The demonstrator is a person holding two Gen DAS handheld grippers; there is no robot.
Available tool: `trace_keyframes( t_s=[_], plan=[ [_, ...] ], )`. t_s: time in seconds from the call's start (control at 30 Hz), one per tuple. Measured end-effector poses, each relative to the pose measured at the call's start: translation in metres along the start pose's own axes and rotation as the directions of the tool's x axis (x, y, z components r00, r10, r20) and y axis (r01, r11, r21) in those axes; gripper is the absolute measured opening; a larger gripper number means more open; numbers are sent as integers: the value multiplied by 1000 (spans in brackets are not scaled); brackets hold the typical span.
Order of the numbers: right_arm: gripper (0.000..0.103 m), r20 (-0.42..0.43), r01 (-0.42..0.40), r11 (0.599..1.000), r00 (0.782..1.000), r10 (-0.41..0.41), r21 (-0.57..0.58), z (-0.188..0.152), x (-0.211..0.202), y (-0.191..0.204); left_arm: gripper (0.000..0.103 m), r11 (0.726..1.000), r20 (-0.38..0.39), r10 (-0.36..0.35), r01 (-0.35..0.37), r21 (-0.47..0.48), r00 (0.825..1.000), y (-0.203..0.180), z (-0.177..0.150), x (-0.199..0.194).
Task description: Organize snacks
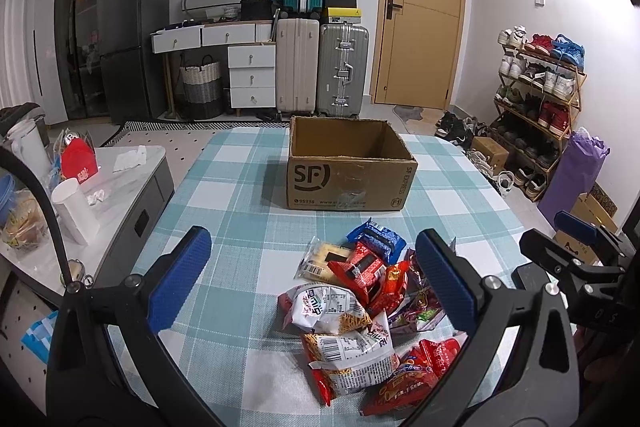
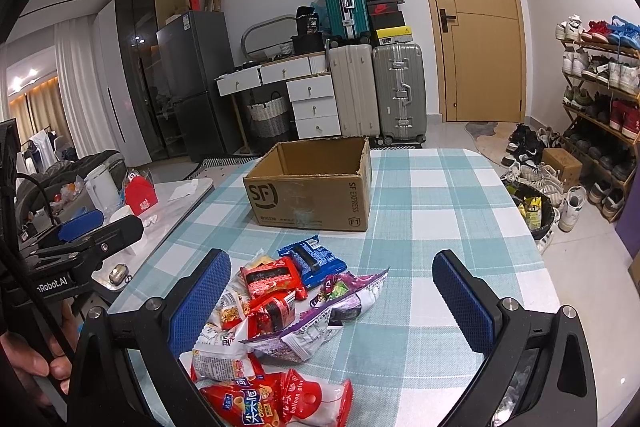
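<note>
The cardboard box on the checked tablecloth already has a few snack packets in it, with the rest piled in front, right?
Not quite: the cardboard box is empty, as the left wrist view shows. All the snack packets lie piled in front of it on the checked tablecloth.

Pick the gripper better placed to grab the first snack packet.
Left, marginally. The open left gripper frames most of the pile of crinkly snack packets on the teal checked tablecloth; the open right gripper has it off-centre, by its left finger.
</note>
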State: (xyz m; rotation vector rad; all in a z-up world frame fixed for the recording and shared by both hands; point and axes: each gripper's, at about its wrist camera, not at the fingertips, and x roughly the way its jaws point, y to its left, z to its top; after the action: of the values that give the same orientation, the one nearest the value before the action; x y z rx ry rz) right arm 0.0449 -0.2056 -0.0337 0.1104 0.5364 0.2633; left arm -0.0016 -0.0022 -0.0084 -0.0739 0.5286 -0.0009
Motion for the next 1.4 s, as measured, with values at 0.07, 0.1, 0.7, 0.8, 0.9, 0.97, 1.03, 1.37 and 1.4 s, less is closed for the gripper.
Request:
trace_keyframes(
  t_s=[0.07,0.1,0.7,0.8,0.9,0.97,1.03,1.37,1.4],
  plan=[
    [103,0,1,1000,1000,-1,-1,0,0,0,102,1000,-6,-1,1,-2,1000,0,-2,0],
    [103,0,1,1000,1000,-1,0,0,0,0,102,1000,-9,-1,1,-2,1000,0,-3,0],
    [103,3,-8,1000,1000,8,-3,-3,-1,8,102,1000,-78,19,-18,8,997,3,-6,4],
    [103,-3,-23,1000,1000,23,-11,-5,2,10,102,1000,-101,28,-27,10,995,7,-6,5],
    [103,-27,-97,995,995,97,-26,-12,6,13,102,1000,-129,30,-30,-2,991,12,-8,8],
    [103,-57,-163,986,985,161,-35,-20,9,15,102,999,-140,29,-31,-10,990,16,-9,10],
    [103,-89,-213,976,974,209,-42,-33,13,19,102,999,-155,32,-36,-18,987,21,-11,12],
    [103,-203,-318,945,933,297,-79,-88,20,31,102,995,-132,102,-99,31,986,36,-19,21],
    [103,-211,-329,940,928,306,-84,-92,19,34,102,994,-132,106,-103,33,985,38,-20,22]
  ],
)
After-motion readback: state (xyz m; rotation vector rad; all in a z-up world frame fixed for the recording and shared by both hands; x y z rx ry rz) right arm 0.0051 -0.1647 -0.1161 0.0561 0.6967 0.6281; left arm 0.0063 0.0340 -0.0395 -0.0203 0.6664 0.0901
